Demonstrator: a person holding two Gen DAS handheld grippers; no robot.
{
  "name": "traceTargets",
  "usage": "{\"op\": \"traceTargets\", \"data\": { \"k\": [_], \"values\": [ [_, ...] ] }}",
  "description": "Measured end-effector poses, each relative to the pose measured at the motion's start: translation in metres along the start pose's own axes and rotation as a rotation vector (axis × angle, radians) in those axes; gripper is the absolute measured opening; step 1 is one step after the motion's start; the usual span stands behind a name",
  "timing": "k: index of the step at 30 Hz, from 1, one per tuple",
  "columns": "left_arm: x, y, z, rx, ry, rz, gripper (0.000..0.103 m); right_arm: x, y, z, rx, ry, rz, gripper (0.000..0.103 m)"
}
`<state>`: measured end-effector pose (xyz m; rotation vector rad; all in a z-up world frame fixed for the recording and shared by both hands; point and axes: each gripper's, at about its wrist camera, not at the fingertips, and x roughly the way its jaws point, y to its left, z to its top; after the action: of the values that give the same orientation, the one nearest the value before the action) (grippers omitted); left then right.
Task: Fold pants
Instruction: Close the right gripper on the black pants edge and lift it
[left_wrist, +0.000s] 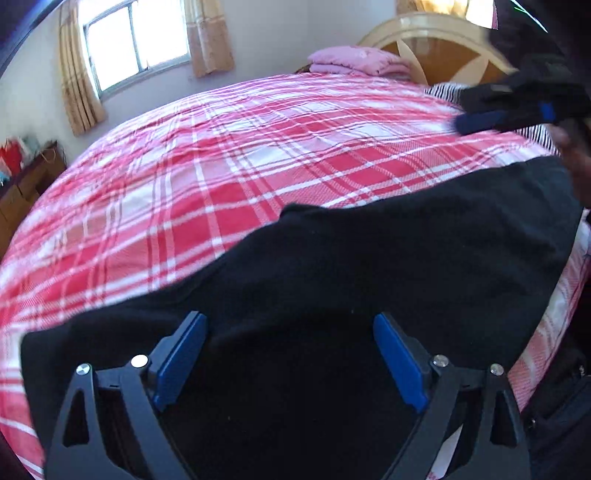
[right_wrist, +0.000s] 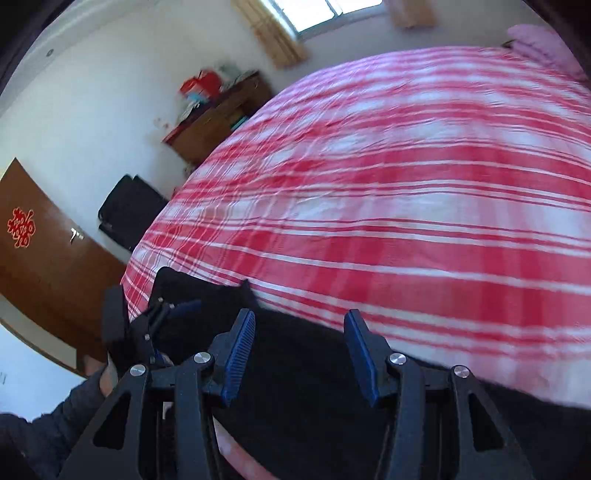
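Note:
Black pants (left_wrist: 369, 266) lie spread along the near edge of a bed with a red and white plaid cover (left_wrist: 229, 166). My left gripper (left_wrist: 289, 319) hovers over the pants with its blue pads wide apart and nothing pressed between them. My right gripper (left_wrist: 461, 110) shows blurred at the upper right, above the bed's far side. In the right wrist view the right gripper (right_wrist: 300, 315) stands half open over the black pants (right_wrist: 303, 387), and its pads grip nothing. The left gripper (right_wrist: 177, 328) appears at the left over the pants' end.
A folded pink blanket (left_wrist: 358, 61) and a striped pillow (left_wrist: 443, 90) lie by the wooden headboard (left_wrist: 436, 44). Beyond the bed's foot stand a wooden cabinet (right_wrist: 218, 114), a black bag (right_wrist: 125, 210) and a brown door (right_wrist: 44, 258). A person's dark sleeve (right_wrist: 55, 417) is at the lower left.

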<state>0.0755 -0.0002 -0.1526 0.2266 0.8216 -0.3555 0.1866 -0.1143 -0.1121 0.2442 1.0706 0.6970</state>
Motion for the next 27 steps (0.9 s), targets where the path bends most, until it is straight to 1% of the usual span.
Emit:
{"op": "traceTargets", "data": {
  "k": [1, 3, 5, 6, 8, 9, 10, 11, 13, 15, 16, 17, 24, 25, 27],
  "values": [
    [-0.001, -0.001, -0.002, 0.003, -0.005, -0.003, 0.096, 0.013, 0.004, 0.004, 0.007, 0.018, 0.016, 0.052],
    [-0.003, -0.002, -0.005, 0.011, -0.016, -0.01, 0.096, 0.054, 0.01, 0.017, 0.048, 0.078, 0.067, 0.052],
    [-0.004, -0.002, -0.007, 0.01, -0.023, -0.015, 0.096, 0.081, 0.014, 0.022, 0.075, 0.113, 0.084, 0.052],
    [-0.004, -0.002, -0.007, 0.011, -0.027, -0.017, 0.096, 0.093, 0.015, 0.024, 0.083, 0.132, 0.079, 0.052],
    [-0.005, -0.003, -0.008, 0.011, -0.032, -0.018, 0.097, 0.106, 0.019, 0.025, 0.098, 0.146, 0.076, 0.052],
    [-0.004, -0.003, -0.007, 0.011, -0.035, -0.019, 0.097, 0.11, 0.019, 0.023, 0.115, 0.16, 0.092, 0.051],
    [-0.005, -0.003, -0.007, 0.011, -0.037, -0.02, 0.097, 0.117, 0.018, 0.021, 0.139, 0.185, 0.126, 0.045],
    [-0.005, -0.003, -0.008, 0.011, -0.039, -0.02, 0.097, 0.121, 0.019, 0.021, 0.147, 0.196, 0.138, 0.036],
    [-0.005, -0.003, -0.009, 0.012, -0.043, -0.023, 0.097, 0.126, 0.022, 0.019, 0.145, 0.222, 0.147, 0.024],
    [-0.005, -0.003, -0.009, 0.012, -0.045, -0.024, 0.097, 0.131, 0.024, 0.018, 0.161, 0.224, 0.148, 0.021],
    [-0.006, -0.003, -0.009, 0.013, -0.046, -0.023, 0.097, 0.13, 0.024, 0.019, 0.162, 0.219, 0.146, 0.011],
    [-0.005, -0.004, -0.009, 0.012, -0.047, -0.022, 0.097, 0.128, 0.026, 0.02, 0.159, 0.198, 0.139, 0.006],
    [-0.007, -0.005, -0.012, 0.01, -0.052, -0.016, 0.099, 0.109, 0.044, 0.026, 0.106, 0.111, 0.124, 0.004],
    [-0.007, -0.006, -0.012, 0.011, -0.052, -0.015, 0.1, 0.109, 0.045, 0.026, 0.103, 0.105, 0.115, 0.004],
    [-0.007, -0.006, -0.012, 0.011, -0.051, -0.014, 0.1, 0.113, 0.04, 0.026, 0.092, 0.107, 0.057, 0.004]
  ]
}}
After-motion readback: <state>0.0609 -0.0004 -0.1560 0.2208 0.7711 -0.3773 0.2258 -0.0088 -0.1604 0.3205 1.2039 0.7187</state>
